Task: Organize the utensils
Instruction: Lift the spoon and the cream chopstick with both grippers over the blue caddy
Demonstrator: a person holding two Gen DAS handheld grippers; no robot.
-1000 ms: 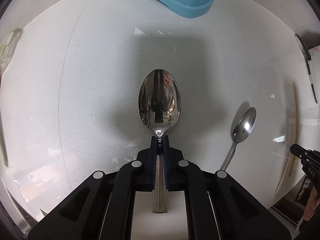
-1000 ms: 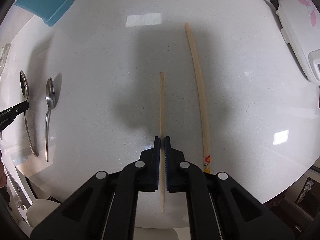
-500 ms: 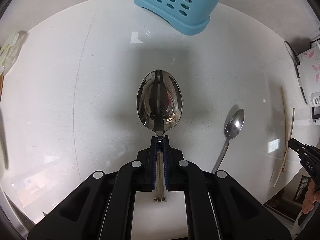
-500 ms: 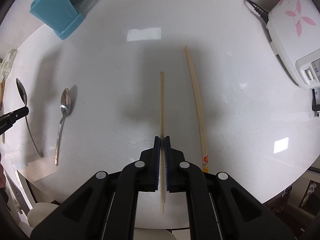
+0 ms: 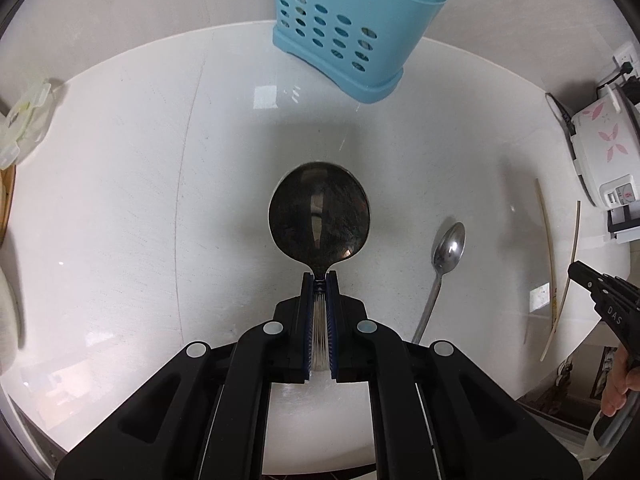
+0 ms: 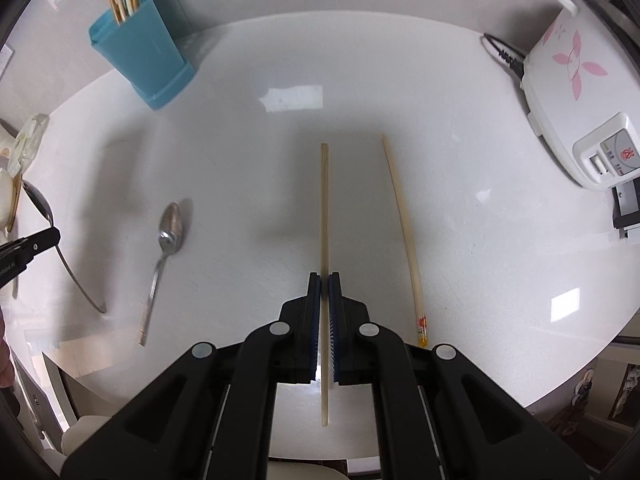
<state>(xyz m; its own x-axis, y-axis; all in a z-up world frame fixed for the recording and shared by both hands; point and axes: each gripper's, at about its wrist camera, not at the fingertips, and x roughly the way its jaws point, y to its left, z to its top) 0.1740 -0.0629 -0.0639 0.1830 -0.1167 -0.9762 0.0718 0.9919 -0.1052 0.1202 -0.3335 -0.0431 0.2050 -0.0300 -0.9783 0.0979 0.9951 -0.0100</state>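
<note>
Round white table (image 5: 120,208), glossy, faintly speckled, bright window patches mirrored at 12 and at 4 o'clock in the right view. Pale wall behind, from 10 to 2 o'clock. Dim floor and some pictures past the table edge at 4 o'clock.

Left gripper (image 5: 319,280) clenched on the neck of a large spoon (image 5: 319,216), bowl pointing to 12 o'clock, dark with reflections, hanging clear above the table. Handle running back between the blue pads.

Right gripper (image 6: 324,280) clamped on 1 pale chopstick (image 6: 324,208), tip toward 12 o'clock, butt sticking out behind the pads toward 6.

Lying flat on the table: 1 small spoon (image 6: 170,228) at 9 o'clock in the right view, bowl toward 12, and 1 long chopstick (image 6: 402,232) at 2 o'clock just beside the held one, with a red and yellow mark near its close end.

Blue perforated holder (image 5: 348,36) upright at 12 o'clock of the left view, near the far rim, with several sticks and handles standing inside. Same holder at 10 o'clock in the right view.

White cooker (image 6: 572,92) with pink flower prints at 2 o'clock, black cord (image 6: 502,54) at its back. Clear plastic lid (image 5: 22,120) at 9 o'clock in the left view, on the table rim.
</note>
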